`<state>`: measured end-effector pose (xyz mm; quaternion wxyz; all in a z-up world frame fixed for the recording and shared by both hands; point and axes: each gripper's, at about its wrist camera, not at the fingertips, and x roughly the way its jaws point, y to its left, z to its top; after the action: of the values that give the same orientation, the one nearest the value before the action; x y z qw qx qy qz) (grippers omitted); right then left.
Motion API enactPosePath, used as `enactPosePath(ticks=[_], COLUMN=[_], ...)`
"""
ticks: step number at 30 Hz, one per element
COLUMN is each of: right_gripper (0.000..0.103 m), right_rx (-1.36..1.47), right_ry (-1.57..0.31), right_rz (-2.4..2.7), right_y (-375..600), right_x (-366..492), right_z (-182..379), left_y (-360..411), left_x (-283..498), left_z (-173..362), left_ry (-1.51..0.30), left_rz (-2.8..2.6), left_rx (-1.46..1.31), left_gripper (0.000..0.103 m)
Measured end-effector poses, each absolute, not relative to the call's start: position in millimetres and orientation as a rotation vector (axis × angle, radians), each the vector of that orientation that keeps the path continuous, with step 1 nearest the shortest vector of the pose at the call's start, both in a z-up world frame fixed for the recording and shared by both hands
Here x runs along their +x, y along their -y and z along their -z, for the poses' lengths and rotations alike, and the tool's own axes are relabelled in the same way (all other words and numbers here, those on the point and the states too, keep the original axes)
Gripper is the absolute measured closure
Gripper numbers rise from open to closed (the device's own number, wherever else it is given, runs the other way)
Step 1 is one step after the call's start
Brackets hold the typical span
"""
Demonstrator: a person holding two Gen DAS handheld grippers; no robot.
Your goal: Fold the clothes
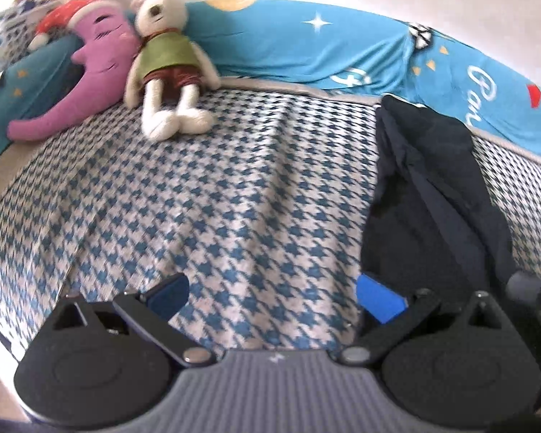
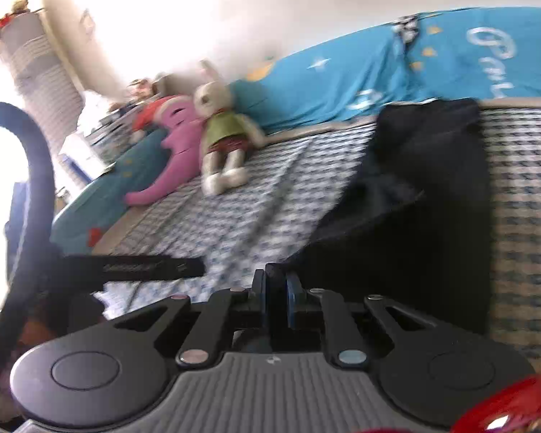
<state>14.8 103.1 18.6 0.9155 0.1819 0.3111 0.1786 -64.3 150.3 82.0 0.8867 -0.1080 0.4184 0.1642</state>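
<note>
One dark garment (image 1: 432, 195), soft and rumpled, lies on the bed (image 1: 216, 198) w/ blue-white houndstooth cover, toward the right side, far end near the blue blanket (image 1: 306, 43). Left tongs (image 1: 274, 294) wide apart over bare cover, just beside the garment, holding nothing; 2 blue pads visible. Right tongs (image 2: 276, 299) pressed together, clamped on the garment's near edge, fabric lifted into a peak. 2 plush toys at the bed's far-left edge: white rabbit (image 1: 166, 57) in green top, purple moon (image 1: 86, 68) w/ red cap. No containers seen.
</note>
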Motion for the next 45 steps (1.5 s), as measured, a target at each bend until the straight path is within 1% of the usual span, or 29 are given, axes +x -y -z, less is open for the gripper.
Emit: enactPosePath(ticks=[6,13,16,18,23,35,45], right_gripper=[0.09,0.09,0.087,0.08,0.079,0.078,0.078], right_rx=[0.298,0.15,0.154,0.163,0.18,0.101,0.026], right_ry=[-0.686,-0.804,-0.824,-0.836,-0.86,-0.763,-0.708], right_rz=[-0.473,-0.523,-0.524,-0.536,-0.584,-0.472,-0.516], right_y=[-151.3,-191.5,-191.3,-189.9,-182.6,-162.7,-188.1], right_x=[20.2,26.7,25.5,24.2,16.2,-20.2,-20.2], right_z=[-3.2,27.5,33.1,34.1,29.3,11.2,12.4], left_y=[-170.1,-184.1,-183.1,-182.2,-176.1,-155.0,-151.9], left_x=[-77.9,-82.7,-82.2,-81.0,-79.3,-76.2,-75.4], left_z=[-83.0,-80.2,-79.6,-78.5,-74.6,-70.0,-65.6], left_ry=[-0.842,-0.844,-0.849,-0.852,-0.859,-0.859,-0.868], left_rz=[-0.389,-0.391,-0.383,-0.373,-0.362,-0.36,-0.368], left_rx=[-0.285,-0.364,-0.368,-0.373,-0.365,-0.293,-0.304], left_gripper=[0.0,0.0,0.0,0.0,0.0,0.0,0.0])
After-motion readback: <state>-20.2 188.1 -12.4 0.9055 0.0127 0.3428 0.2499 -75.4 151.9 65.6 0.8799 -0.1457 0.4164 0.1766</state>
